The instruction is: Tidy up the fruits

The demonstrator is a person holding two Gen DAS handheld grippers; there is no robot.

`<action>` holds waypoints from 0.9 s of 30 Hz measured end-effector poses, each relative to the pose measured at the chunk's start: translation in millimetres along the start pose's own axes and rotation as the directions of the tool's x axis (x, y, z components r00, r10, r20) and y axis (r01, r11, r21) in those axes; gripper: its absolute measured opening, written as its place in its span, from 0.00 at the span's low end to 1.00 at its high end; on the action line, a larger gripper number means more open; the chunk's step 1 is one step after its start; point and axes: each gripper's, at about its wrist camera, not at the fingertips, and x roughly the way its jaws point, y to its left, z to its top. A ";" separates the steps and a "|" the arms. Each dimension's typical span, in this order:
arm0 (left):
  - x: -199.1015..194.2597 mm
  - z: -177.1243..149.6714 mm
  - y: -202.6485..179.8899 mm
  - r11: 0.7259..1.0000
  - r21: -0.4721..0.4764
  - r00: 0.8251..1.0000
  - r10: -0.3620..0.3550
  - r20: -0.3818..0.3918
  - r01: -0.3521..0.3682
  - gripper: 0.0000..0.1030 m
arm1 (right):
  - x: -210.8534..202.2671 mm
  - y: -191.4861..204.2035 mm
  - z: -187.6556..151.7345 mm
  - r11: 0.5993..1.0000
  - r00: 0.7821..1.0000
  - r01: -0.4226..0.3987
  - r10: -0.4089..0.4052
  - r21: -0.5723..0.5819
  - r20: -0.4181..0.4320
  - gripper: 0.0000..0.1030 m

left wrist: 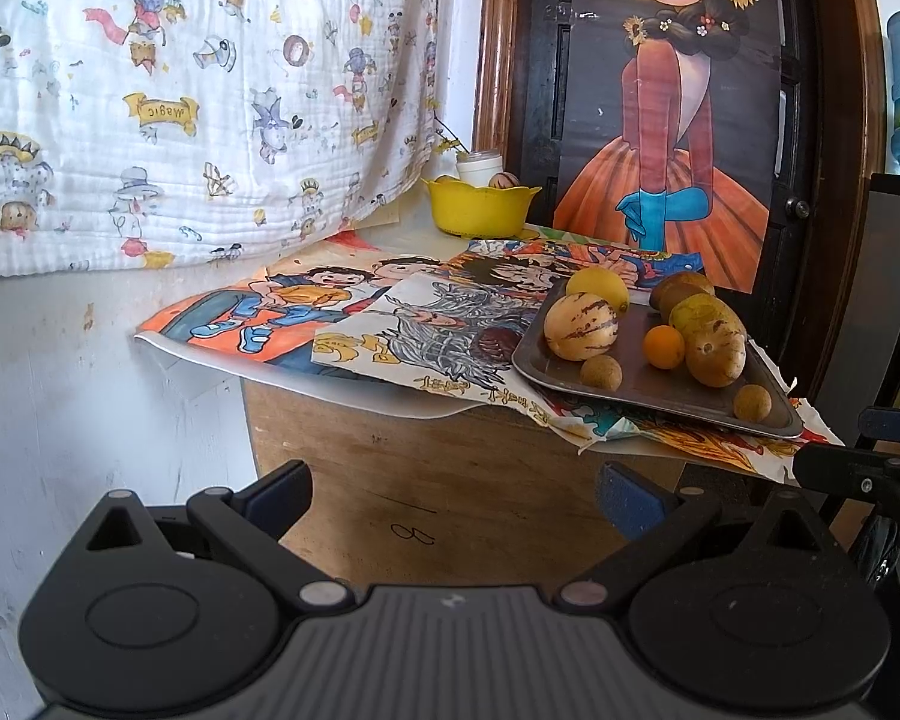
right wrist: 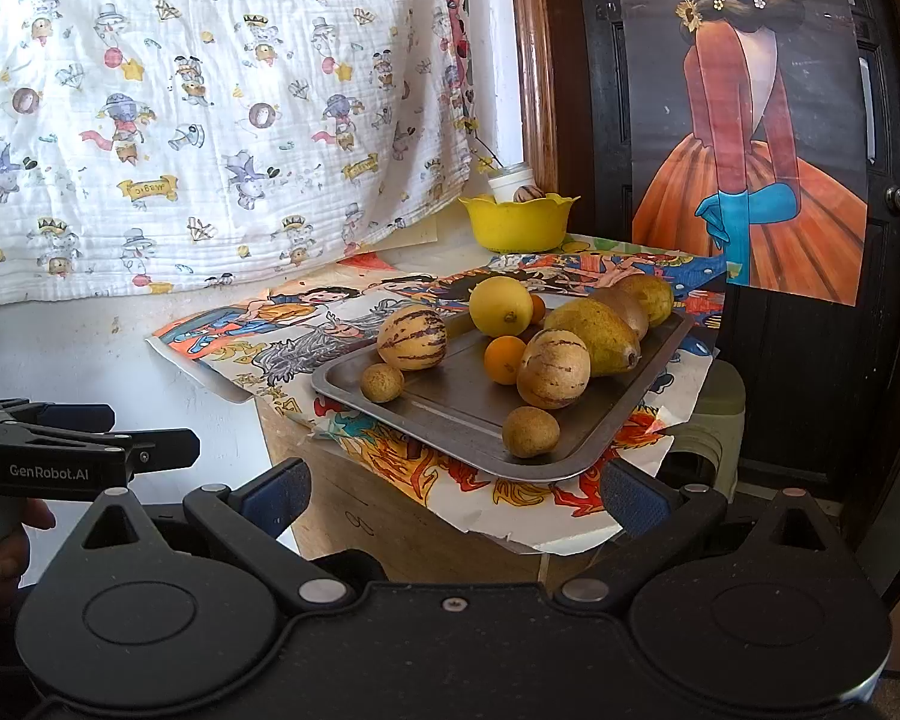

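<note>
A grey metal tray point(right wrist: 450, 414) point(left wrist: 648, 384) sits on a low wooden table and holds several fruits: striped melons point(right wrist: 412, 337) point(left wrist: 581, 325), a yellow lemon point(right wrist: 501, 306) point(left wrist: 597, 288), a small orange point(right wrist: 504, 359) point(left wrist: 664, 346), pears point(right wrist: 597, 333) and small brown round fruits point(right wrist: 530, 432) point(left wrist: 601, 372). A yellow bowl point(right wrist: 519, 222) point(left wrist: 480, 208) at the table's back holds a striped fruit point(right wrist: 528, 193). My left gripper point(left wrist: 453, 498) is open and empty, below the table edge. My right gripper point(right wrist: 453, 495) is open and empty, just in front of the tray.
Comic drawings on paper point(left wrist: 306, 312) cover the tabletop and overhang its edge. A white printed cloth point(right wrist: 210, 108) hangs on the wall to the left. A dark door with a poster point(right wrist: 768, 120) stands behind. A green stool point(right wrist: 714, 414) is right of the table.
</note>
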 end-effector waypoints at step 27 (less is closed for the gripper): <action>0.3 -1.9 -0.3 1.000 -0.004 1.000 0.001 -0.004 -0.001 1.00 | 0.5 -0.2 0.1 1.000 1.000 0.000 0.000 0.003 -0.001 0.99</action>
